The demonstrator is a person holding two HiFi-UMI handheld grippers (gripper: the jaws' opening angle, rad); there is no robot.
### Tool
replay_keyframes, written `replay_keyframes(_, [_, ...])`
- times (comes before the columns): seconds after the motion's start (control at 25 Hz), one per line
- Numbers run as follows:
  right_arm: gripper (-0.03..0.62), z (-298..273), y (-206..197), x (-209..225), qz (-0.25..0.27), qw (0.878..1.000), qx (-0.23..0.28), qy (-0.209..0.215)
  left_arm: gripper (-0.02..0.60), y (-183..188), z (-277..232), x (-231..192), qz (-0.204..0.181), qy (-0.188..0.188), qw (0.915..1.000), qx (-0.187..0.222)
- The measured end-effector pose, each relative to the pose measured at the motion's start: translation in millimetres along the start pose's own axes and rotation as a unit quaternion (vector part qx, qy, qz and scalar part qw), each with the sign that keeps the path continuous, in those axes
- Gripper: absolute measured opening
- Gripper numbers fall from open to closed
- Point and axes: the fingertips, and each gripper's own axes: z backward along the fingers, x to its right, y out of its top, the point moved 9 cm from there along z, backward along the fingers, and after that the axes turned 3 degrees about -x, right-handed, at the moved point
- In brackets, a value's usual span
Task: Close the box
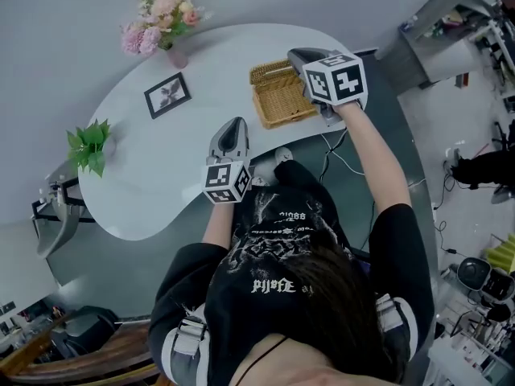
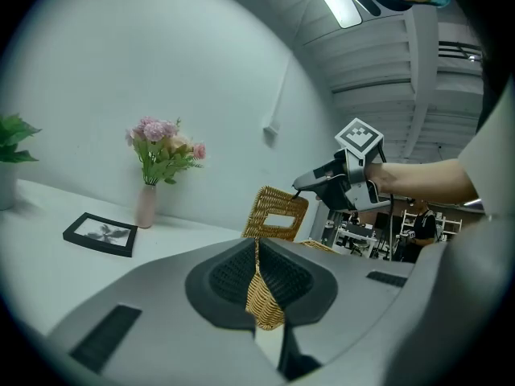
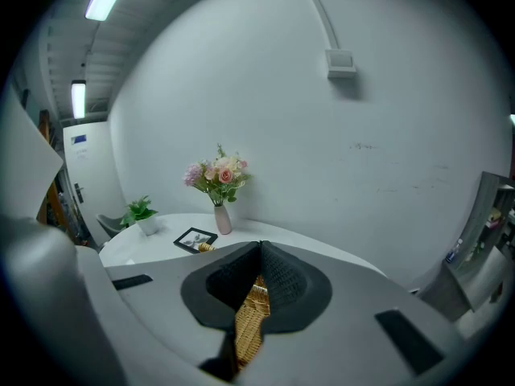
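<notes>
A woven wicker box [image 1: 283, 103] stands on the white table [image 1: 161, 175] near its far right edge. In the left gripper view its lid [image 2: 276, 213] stands upright with a rectangular opening in it. My right gripper [image 2: 299, 190] is shut on the lid's top corner; wicker [image 3: 249, 320] shows between its pads. In the head view the right gripper [image 1: 294, 55] reaches over the box's back corner. My left gripper [image 1: 233, 123] hovers over the table short of the box, shut with nothing held. It points at the lid, and wicker shows through the slit under its tips.
A vase of pink flowers [image 1: 165, 22] stands at the table's far side, a black picture frame [image 1: 167, 95] lies left of the box, and a small green plant [image 1: 90, 145] is at the left end. Cables [image 1: 338, 155] hang off the table's near right edge.
</notes>
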Motion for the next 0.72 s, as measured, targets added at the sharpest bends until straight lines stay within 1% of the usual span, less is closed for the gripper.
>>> replay_keyframes(0.16, [0.034, 8.3, -9.1, -3.6, 0.004, 1.000, 0.002, -0.001, 0.029, -1.7, -0.7, -1.1, 0.002, -0.001, 1.0000, -0.003])
replay_keyframes(0.4, [0.034, 18.6, -25.9, -5.9, -0.005, 1.000, 0.004, 0.001, 0.029, -1.5, -4.1, -0.8, -0.001, -0.004, 1.0000, -0.009])
replay_keyframes(0.52, [0.034, 22.9, -33.7, -8.1, -0.009, 1.000, 0.008, 0.001, 0.031, 1.6, -5.6, 0.8, -0.009, -0.009, 0.9999, -0.010])
replay_keyframes(0.72, [0.035, 28.0, -47.2, -13.4, -0.013, 1.000, 0.008, 0.006, 0.029, 7.4, -7.9, 0.2, -0.017, -0.008, 0.9998, -0.006])
